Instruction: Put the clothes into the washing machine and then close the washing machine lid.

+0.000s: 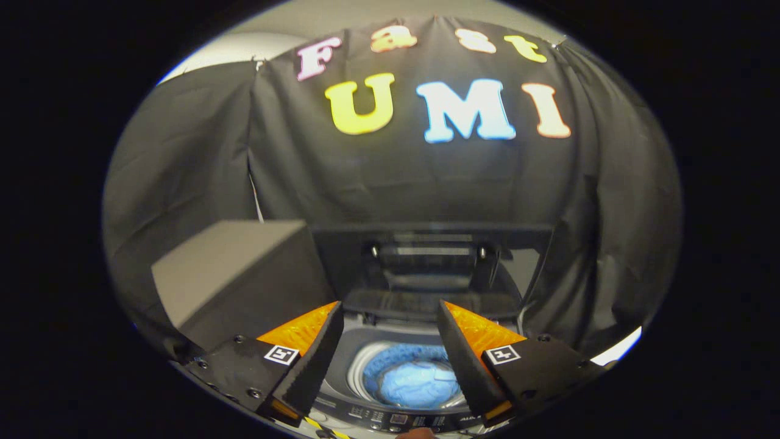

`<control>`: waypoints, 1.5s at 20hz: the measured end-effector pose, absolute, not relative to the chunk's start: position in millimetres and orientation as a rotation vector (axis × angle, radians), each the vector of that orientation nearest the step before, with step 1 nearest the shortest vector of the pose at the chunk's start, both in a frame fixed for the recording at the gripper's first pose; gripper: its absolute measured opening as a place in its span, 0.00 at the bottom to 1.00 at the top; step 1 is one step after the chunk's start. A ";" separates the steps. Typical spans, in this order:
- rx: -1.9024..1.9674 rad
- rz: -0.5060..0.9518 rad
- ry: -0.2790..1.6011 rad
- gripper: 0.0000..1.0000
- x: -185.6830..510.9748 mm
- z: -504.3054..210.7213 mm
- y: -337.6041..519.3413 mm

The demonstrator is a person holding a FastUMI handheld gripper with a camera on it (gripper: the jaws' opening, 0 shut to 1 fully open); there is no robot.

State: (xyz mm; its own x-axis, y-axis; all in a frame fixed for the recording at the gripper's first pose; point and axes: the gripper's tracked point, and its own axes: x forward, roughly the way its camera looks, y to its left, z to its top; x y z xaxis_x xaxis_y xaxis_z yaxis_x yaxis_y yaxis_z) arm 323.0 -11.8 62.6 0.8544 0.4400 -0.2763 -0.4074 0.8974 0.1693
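Below my claw, whose fingers stand spread wide and empty, a crumpled blue garment lies in the round, ribbed drum of the top-loading washing machine. Its dark glossy lid stands raised behind. Beside the machine sits a matte grey box, with creased black cloth draped all around.

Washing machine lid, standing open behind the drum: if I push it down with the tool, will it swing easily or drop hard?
The lid looks rigid and hinged at the rear, so it would likely pivot as one piece. Standing near upright, it may fall fast once tipped. The open tool holds nothing; the blue clothes already lie in the drum.
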 end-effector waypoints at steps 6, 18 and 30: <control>0.153 0.434 0.259 0.96 360.5 115.4 -5.1; 0.222 0.198 0.474 0.97 506.8 75.4 -10.0; 0.008 0.175 0.588 0.98 529.1 16.7 -7.6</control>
State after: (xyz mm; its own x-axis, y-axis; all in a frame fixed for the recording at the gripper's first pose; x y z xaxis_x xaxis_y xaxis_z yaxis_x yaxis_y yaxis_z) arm 529.1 -7.6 16.7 0.8174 0.1661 -0.5516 -0.1617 0.9852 0.0570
